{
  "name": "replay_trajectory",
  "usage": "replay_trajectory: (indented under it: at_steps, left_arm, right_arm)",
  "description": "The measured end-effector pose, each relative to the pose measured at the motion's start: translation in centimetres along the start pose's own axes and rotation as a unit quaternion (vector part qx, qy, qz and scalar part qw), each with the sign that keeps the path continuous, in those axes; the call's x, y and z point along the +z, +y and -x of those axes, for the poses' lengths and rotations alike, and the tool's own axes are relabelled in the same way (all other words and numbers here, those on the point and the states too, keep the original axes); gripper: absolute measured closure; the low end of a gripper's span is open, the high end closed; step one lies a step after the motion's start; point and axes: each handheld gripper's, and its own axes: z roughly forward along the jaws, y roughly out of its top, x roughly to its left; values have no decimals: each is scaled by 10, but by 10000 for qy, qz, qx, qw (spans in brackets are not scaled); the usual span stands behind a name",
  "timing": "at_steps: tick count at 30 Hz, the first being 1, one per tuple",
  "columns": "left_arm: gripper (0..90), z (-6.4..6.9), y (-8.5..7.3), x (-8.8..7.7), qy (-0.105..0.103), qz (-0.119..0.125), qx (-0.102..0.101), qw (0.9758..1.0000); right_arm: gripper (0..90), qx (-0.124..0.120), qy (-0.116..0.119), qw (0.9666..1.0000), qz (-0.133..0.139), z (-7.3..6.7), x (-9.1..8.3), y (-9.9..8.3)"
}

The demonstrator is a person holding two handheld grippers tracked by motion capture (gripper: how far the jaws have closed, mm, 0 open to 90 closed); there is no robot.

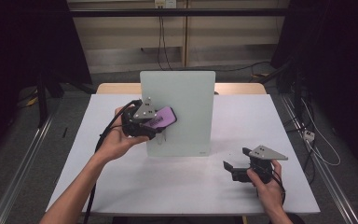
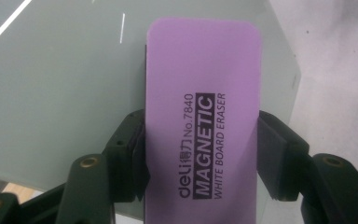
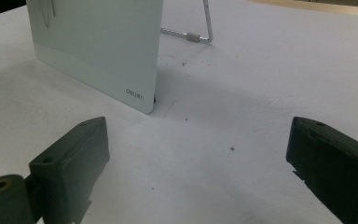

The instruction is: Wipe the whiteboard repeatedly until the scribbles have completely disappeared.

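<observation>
Eraser [image 2: 203, 126] pinched across its sides by left gripper [image 2: 200, 156], flat against whiteboard [image 2: 60, 88] ahead | right gripper [image 3: 198, 163] spread wide, idle, holding nothing | risk: pushing too hard probably tips the propped board backward, nobody's bracing it

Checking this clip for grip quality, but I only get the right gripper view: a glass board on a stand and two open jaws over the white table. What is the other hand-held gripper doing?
Observer: The left hand-held gripper is shut on a purple magnetic whiteboard eraser, its pads pressing the eraser's two long edges.
Operator: Where is the eraser relative to the board?
Observer: In the high view it sits in front of the glass board's face, at the left half, about mid-height; I cannot tell if it touches.
Operator: And my gripper?
Observer: The right hand-held gripper is low over the table, right of the board, jaws open and empty.
</observation>
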Motion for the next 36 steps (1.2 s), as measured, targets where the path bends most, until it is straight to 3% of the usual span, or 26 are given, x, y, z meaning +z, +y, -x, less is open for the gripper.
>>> replay_trajectory:
  at_steps: [7,14,19,36]
  left_arm:
    - [412,-2,0,-2,-44,-23,17,10000]
    - [411,-24,14,-25,326,182,-54,9993]
    - [411,-32,14,-32,356,256,-86,9990]
    - [410,-6,1,-9,244,16,88,9997]
  right_arm:
    - [60,-4,3,10000,6,0,0,0]
    - [59,-8,24,10000,-10,0,1,0]
    - [59,-6,23,10000,-9,0,1,0]
    - [59,-4,22,10000,-21,-1,1,0]
